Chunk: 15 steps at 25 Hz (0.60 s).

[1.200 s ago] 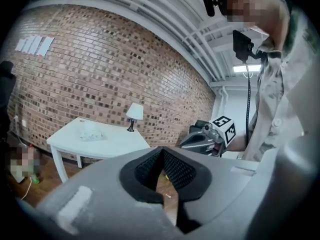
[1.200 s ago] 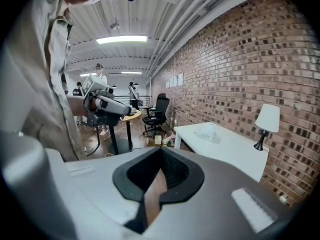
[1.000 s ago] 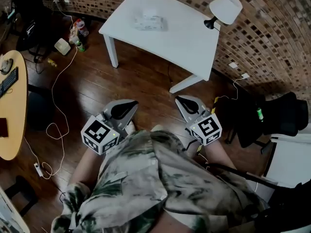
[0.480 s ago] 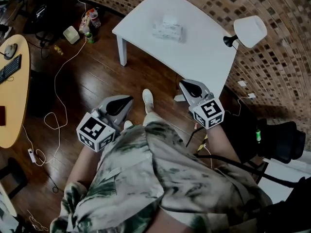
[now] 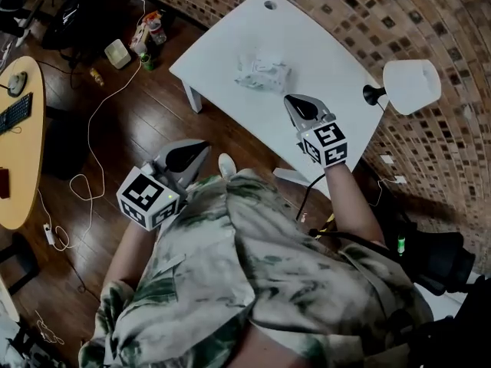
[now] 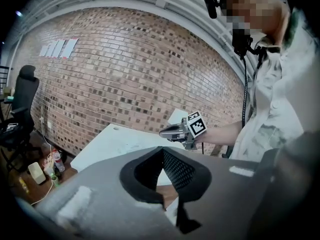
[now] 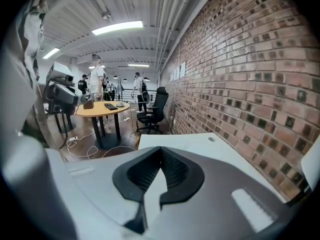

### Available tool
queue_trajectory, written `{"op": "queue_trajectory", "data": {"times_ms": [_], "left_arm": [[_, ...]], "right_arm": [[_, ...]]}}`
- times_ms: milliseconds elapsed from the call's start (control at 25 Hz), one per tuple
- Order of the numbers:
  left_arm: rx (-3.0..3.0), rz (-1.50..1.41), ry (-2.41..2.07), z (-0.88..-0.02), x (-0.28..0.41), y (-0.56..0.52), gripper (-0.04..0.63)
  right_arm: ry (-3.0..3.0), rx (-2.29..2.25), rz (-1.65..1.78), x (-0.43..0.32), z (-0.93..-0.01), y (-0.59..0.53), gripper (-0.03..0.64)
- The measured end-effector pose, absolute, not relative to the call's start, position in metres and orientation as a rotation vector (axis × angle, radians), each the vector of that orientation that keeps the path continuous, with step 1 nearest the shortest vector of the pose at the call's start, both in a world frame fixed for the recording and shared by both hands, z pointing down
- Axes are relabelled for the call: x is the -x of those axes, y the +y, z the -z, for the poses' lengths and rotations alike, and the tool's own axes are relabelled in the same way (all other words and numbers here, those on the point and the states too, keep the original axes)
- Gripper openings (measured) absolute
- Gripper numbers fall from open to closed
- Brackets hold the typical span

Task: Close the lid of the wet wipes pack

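The wet wipes pack (image 5: pixel 262 71) lies upper centre on the white desk (image 5: pixel 331 58), its lid too small to read, as the right tool (image 5: pixel 291 100), jaws pressed together and empty, hovers near it, likely to push, while the left tool (image 5: pixel 202 147), equally closed on nothing, idles lower left over the floor (image 5: pixel 146 121).

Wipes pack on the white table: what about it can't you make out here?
Head view: pack too small and pale to tell whether its lid is open.
Left gripper view: only a faint smudge on the table.
Right gripper view: no pack visible; the right gripper fills the lower frame.
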State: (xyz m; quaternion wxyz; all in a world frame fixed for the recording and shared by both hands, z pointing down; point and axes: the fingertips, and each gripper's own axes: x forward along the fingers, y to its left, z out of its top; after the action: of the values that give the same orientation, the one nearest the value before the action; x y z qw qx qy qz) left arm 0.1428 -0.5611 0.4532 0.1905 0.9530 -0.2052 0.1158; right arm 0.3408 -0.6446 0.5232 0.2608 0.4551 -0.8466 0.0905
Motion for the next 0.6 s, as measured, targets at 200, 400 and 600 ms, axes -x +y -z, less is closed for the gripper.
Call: {"op": "queue_trajectory", "data": {"times_ms": [200,400,600], "left_arm": [[-2.649,-0.325,-0.690,-0.456,-0.157,-0.595,0.002],[-2.600,-0.327,-0.820,-0.455,-0.156,-0.615,0.002],[-2.548,-0.360,-0.907,-0.460,-0.149,-0.624,0.002]], "right_arm": [[-2.282,-1.206,-0.256,-0.369,-0.546,-0.720,0.008],[-2.252,-1.192,-0.297,-0.390,-0.575,-0.787,0.008],[-2.229,-1.161,-0.373,-0.397,-0.604,-0.837,0.008]]}}
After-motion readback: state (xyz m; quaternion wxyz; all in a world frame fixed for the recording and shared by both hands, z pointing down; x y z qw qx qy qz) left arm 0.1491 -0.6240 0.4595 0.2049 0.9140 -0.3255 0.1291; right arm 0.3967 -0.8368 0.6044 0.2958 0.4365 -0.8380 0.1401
